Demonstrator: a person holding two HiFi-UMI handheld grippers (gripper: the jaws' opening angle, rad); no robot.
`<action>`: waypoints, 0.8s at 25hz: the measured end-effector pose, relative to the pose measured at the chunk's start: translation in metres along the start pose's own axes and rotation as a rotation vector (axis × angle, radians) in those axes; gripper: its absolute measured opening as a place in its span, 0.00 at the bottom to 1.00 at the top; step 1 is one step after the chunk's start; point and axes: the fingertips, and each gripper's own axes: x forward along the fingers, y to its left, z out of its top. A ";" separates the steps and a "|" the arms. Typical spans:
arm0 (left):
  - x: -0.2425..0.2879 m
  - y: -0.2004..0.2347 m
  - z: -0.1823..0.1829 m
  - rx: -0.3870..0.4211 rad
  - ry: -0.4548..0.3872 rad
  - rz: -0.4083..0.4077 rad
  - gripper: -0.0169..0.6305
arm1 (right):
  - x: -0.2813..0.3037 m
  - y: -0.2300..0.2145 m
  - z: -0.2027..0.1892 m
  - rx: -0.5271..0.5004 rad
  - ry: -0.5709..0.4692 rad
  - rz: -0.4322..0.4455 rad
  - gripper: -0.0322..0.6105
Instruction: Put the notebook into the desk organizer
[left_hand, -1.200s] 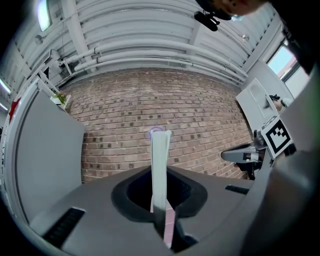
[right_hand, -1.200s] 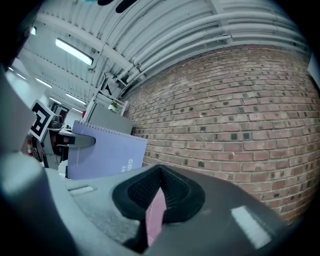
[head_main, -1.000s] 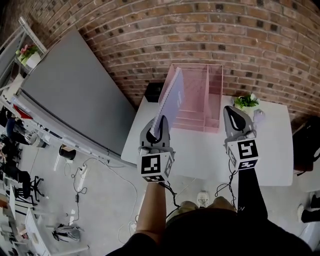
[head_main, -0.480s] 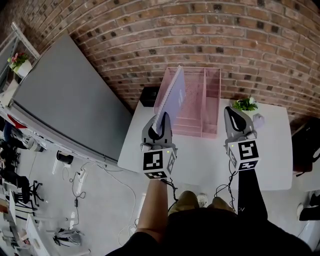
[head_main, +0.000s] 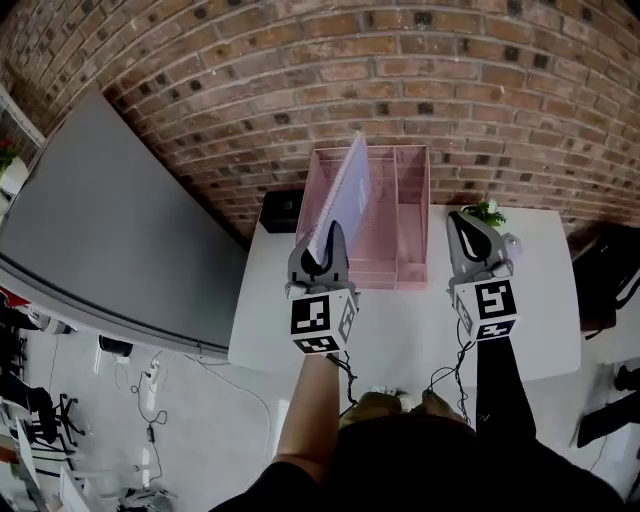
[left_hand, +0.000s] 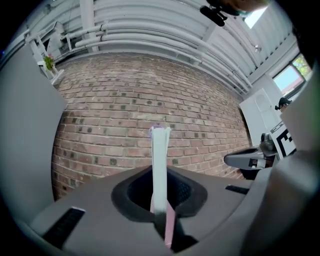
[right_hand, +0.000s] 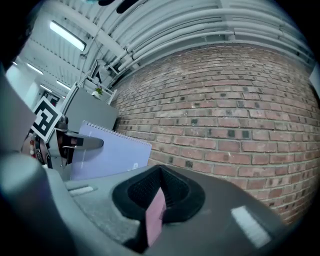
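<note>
Head view: the left gripper (head_main: 323, 238) is shown with its fingers pinched on the near edge of the lilac notebook (head_main: 344, 192). The notebook is held upright on edge and runs forward from the fingertips over the left side of the pink desk organizer (head_main: 408, 215); whether it has entered a compartment cannot be determined. To the right, beside the organizer and over the white table (head_main: 400, 322), the right gripper (head_main: 463, 222) is held level with its fingers pressed together on nothing.
</note>
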 end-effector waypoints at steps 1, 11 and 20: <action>0.008 0.001 -0.001 -0.010 0.002 -0.010 0.08 | 0.005 -0.002 0.001 -0.003 0.002 -0.010 0.05; 0.065 0.012 -0.007 -0.115 0.026 -0.076 0.08 | 0.029 0.005 0.002 -0.048 0.039 -0.073 0.05; 0.101 0.005 -0.026 -0.275 0.035 -0.085 0.08 | 0.027 -0.001 -0.015 -0.057 0.083 -0.121 0.05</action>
